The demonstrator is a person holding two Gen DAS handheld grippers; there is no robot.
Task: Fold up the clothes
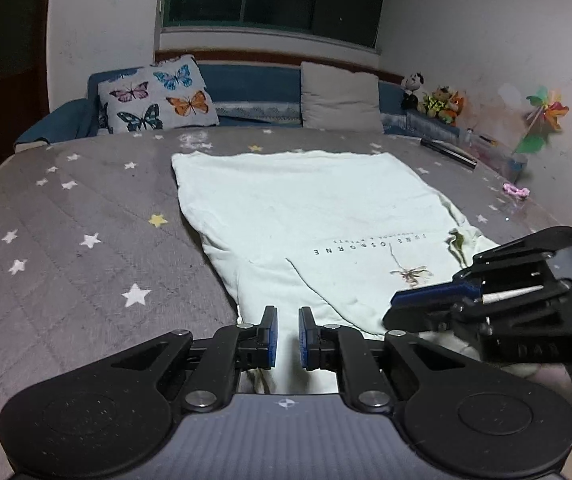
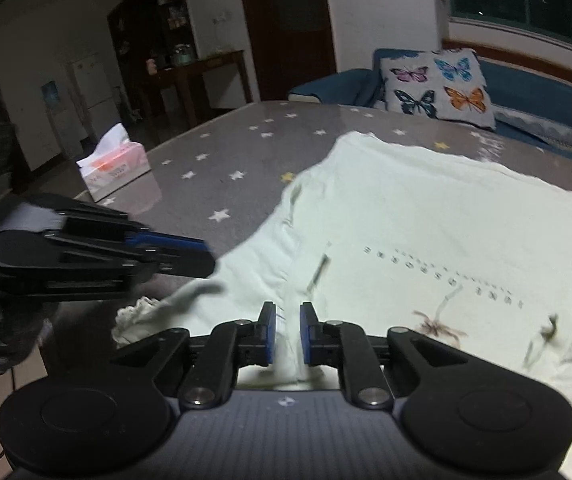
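A pale mint T-shirt (image 1: 306, 208) (image 2: 446, 208) lies flat on the grey star-print cover (image 1: 86, 220), with its dark printed lettering upside down to me. My left gripper (image 1: 288, 312) is at the shirt's near edge, its blue pads a narrow slit apart with the fabric pinched between them. In the right wrist view it (image 2: 206, 258) reaches in from the left over the sleeve. My right gripper (image 2: 288, 308) holds a raised ridge of the shirt between its nearly closed pads. In the left wrist view it (image 1: 396, 308) sits at the shirt's near right corner.
A butterfly pillow (image 1: 158, 98) and a grey cushion (image 1: 340, 98) lean on the blue sofa behind. Plush toys (image 1: 442, 104), a pinwheel (image 1: 542, 120) and a dark stick (image 1: 448, 152) line the right side. A tissue box (image 2: 114, 168) stands at the cover's left edge.
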